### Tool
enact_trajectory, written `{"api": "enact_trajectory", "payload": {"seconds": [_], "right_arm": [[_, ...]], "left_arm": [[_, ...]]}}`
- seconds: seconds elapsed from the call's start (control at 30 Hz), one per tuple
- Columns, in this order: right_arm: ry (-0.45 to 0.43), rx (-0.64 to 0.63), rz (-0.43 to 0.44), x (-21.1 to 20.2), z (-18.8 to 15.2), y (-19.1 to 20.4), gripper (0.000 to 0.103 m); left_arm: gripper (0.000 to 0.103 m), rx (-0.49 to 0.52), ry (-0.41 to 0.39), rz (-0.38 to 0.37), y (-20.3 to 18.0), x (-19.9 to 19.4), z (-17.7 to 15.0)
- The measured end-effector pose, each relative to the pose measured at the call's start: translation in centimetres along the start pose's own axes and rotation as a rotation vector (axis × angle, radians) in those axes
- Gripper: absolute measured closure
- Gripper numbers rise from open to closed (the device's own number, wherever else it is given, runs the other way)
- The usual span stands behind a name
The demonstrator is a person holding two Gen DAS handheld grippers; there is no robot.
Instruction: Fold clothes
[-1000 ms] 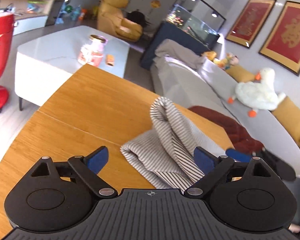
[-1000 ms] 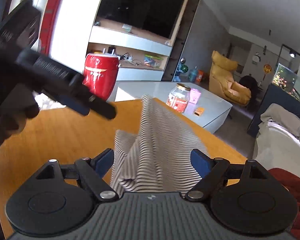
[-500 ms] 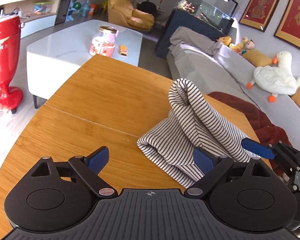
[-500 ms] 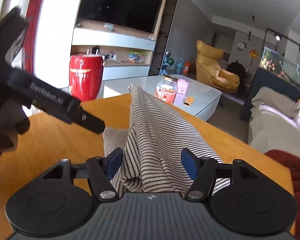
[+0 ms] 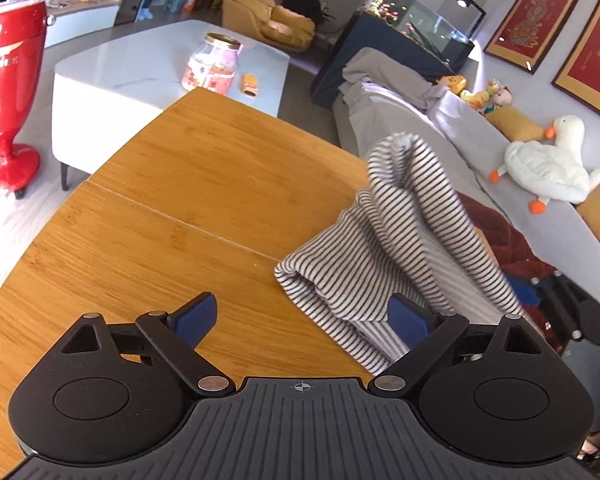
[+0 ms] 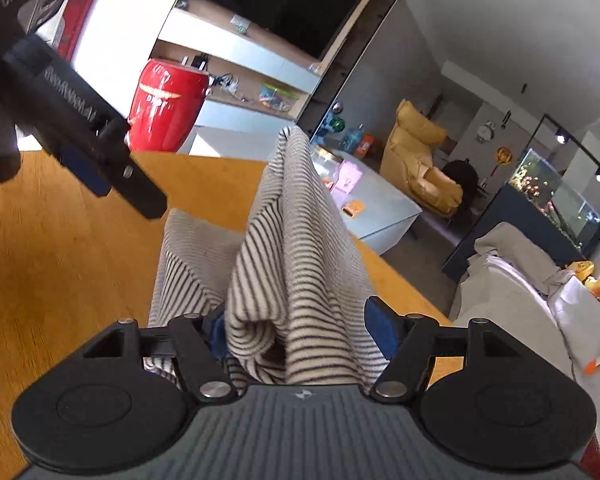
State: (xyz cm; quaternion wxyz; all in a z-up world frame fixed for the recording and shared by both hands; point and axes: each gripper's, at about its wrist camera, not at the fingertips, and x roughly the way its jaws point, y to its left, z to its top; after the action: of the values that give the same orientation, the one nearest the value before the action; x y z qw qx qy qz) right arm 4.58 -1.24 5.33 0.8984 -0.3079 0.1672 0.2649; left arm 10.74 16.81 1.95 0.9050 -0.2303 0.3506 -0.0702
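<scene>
Gathering a bunched striped garment (image 5: 384,256) off the wooden worktop (image 5: 188,208) looks like the step in hand: left of the garment, the left gripper (image 5: 304,316) holds its fingers spread wide on nothing. The right gripper (image 6: 296,328) has just been closing its fingers around the raised fold, though I cannot tell whether they pinch it yet; next, the left should likely take the loose edge beside it

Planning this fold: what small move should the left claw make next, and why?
Probably slide the left claw onto the near corner of the striped garment: it is open and empty, while the right claw has just been closing its jaws on cloth between them.
</scene>
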Motion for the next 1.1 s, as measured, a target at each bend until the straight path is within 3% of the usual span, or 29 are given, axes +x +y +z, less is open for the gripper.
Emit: {"api": "enact_trajectory", "payload": {"seconds": [0.03,0.07,0.1,0.17,0.3,0.4,0.53,0.6,0.63,0.73,0.87,0.93,0.97,1.1], "right_arm": [[-0.008,-0.003,0.001,0.3,-0.3,0.2,0.036],[-0.017,-0.009,-0.002,0.4,-0.4,0.3,0.043],[-0.027,-0.017,-0.01,0.3,-0.3,0.4,0.061],[-0.051,-0.007,-0.029,-0.3,0.2,-0.5,0.073],[-0.071,0.013,-0.061,-1.5,1.2,-3.2,0.077],[-0.106,0.065,0.023,-4.2,3.2,-4.7,0.079],[-0.169,0.016,0.171,-7.1,4.7,-2.9,0.079],[-0.141,-0.02,0.186,-6.2,3.9,-1.3,0.08],[-0.124,-0.021,0.169,-5.6,3.5,-0.8,0.08],[-0.072,0.058,0.173,-4.4,2.7,-1.2,0.079],[-0.047,0.035,0.165,-4.4,2.1,-0.7,0.079],[-0.045,0.012,0.156,-4.4,1.8,-0.3,0.078],[-0.045,0.003,0.149,-4.4,1.6,-0.1,0.078],[-0.048,-0.032,0.12,-4.1,1.9,1.5,0.076]], "left_arm": [[0.01,-0.001,0.005,-0.023,-0.3,0.1,0.0],[0.017,-0.015,0.017,-0.069,-0.4,0.3,-0.1],[0.028,-0.041,0.038,-0.128,-0.4,0.7,-0.2],[0.041,-0.098,0.099,-0.229,-0.6,1.8,-0.5],[0.045,-0.047,0.151,-0.274,-2.5,3.8,-1.7],[0.051,-0.03,0.172,-0.27,-3.0,5.3,-2.4],[0.051,-0.057,0.167,-0.285,-2.8,6.2,-2.3],[0.065,-0.026,0.16,-0.25,-2.9,6.2,-2.4],[0.066,-0.018,0.158,-0.242,-2.9,6.1,-2.4],[0.063,-0.01,0.153,-0.237,-2.5,5.6,-2.5],[0.061,-0.01,0.15,-0.238,-2.2,5.2,-2.3],[0.05,-0.008,0.138,-0.229,-1.9,4.5,-2.0],[0.036,-0.004,0.116,-0.204,-1.7,3.9,-1.8],[0.034,-0.015,-0.007,-0.112,-0.8,0.3,0.1]]}}
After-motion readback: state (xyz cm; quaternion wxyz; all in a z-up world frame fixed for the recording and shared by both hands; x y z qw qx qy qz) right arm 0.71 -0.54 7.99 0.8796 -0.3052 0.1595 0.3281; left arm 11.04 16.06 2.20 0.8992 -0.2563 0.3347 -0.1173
